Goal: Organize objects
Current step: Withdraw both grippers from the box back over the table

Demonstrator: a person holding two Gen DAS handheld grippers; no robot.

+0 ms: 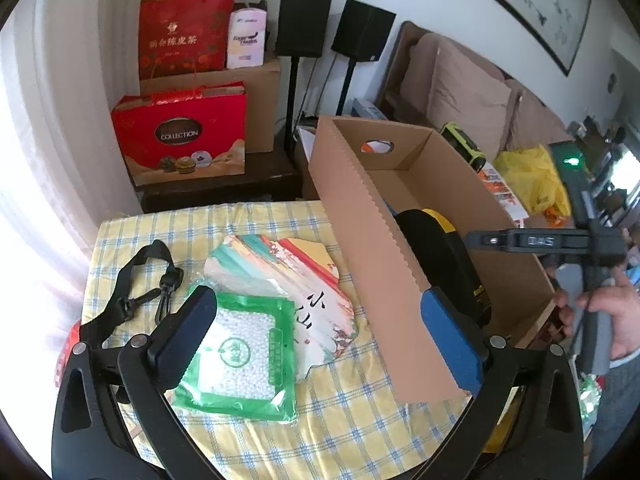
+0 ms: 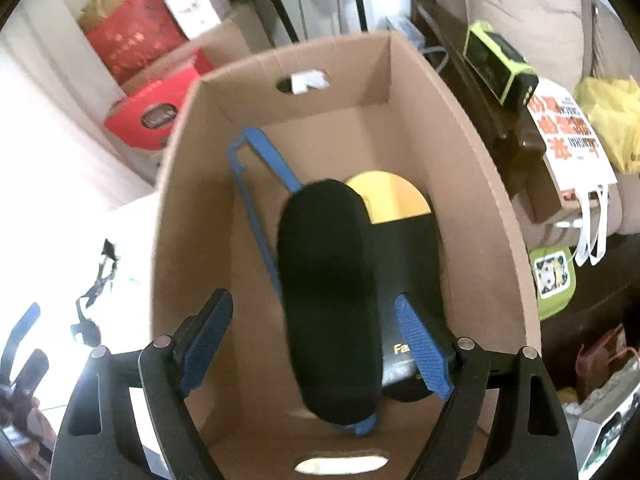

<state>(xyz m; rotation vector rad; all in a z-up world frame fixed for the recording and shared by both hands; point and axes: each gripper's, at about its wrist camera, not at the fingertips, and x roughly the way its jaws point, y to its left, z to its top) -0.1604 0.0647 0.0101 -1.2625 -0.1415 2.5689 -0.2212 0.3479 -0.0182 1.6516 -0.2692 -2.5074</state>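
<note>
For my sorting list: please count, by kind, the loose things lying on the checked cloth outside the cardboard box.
Green-bordered packets of white beads: 1
Colourful printed paper cards: 1
Black straps with clips: 1
Total: 3
A red thing at the cloth's left edge is mostly hidden, so I left it out.

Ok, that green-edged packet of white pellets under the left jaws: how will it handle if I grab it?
The green-edged packet looks like soft film, so it will probably sag. Its loose pellets may shift away from the pinch. The glossy wrap could slip on the fan-shaped card beneath it.
</note>
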